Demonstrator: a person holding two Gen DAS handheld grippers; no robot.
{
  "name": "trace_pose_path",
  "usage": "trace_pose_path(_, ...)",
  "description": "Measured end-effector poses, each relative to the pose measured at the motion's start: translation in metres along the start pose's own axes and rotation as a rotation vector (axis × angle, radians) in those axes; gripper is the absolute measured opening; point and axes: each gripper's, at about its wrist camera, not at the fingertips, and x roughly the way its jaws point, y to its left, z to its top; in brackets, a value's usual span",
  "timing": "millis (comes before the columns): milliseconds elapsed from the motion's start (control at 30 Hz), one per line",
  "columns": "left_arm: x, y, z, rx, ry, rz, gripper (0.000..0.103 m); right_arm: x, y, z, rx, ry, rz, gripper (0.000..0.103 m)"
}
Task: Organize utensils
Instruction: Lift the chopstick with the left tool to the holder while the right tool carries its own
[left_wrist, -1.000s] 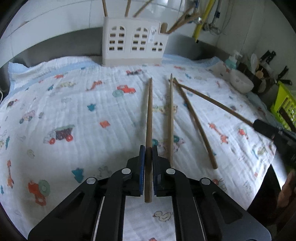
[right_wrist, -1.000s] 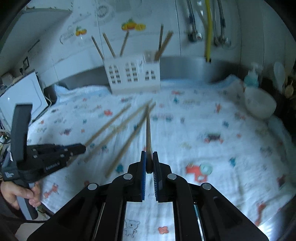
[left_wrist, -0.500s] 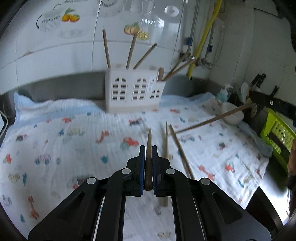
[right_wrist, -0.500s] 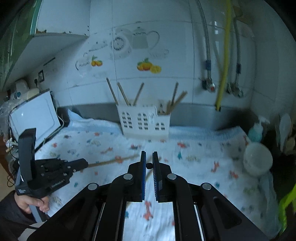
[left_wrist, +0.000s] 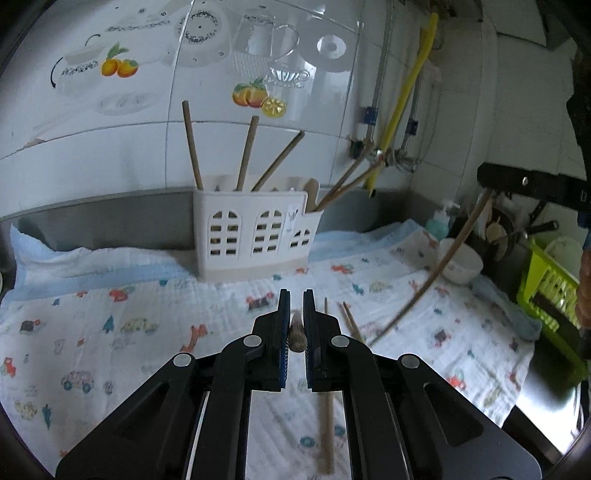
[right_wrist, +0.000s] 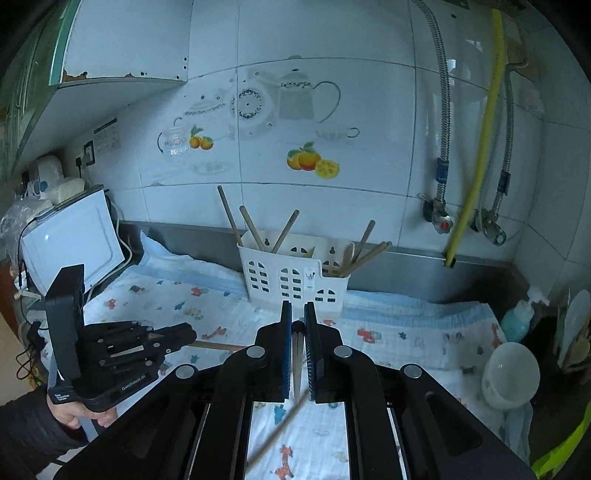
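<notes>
My left gripper (left_wrist: 295, 301) is shut on a wooden chopstick (left_wrist: 297, 332), seen end-on between its jaws, held above the cloth. My right gripper (right_wrist: 297, 312) is shut on another chopstick (right_wrist: 297, 354); that stick also shows in the left wrist view (left_wrist: 439, 269), slanting down from the right. The white slotted utensil holder (left_wrist: 255, 236) stands at the back by the wall with several chopsticks upright in it; it also shows in the right wrist view (right_wrist: 295, 280). Two chopsticks (left_wrist: 349, 321) lie on the cloth. The left gripper shows in the right wrist view (right_wrist: 177, 334) at left.
A patterned cloth (left_wrist: 110, 332) covers the counter. A white bowl (left_wrist: 461, 264) and a soap bottle (left_wrist: 439, 221) stand at the right, with a green basket (left_wrist: 550, 295) beyond. A white appliance (right_wrist: 70, 240) sits at the far left. Pipes and a yellow hose (right_wrist: 480, 147) hang on the wall.
Both grippers have lifted their chopsticks off the cloth and tilted up towards the holder and wall. The holder now sits nearer the middle of both views.
</notes>
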Motion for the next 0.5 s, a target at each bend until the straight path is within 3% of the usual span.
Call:
trace_pose_path(233,0.002,-0.002,0.024,0.017,-0.010,-0.016,0.005,0.005,-0.003,0.019,-0.017,-0.002,-0.003,0.007)
trace_pose_path(500,-0.004,-0.003,0.065,0.061,-0.041,-0.009,0.005,0.014,-0.007,0.063,-0.047,-0.022,-0.017,0.007)
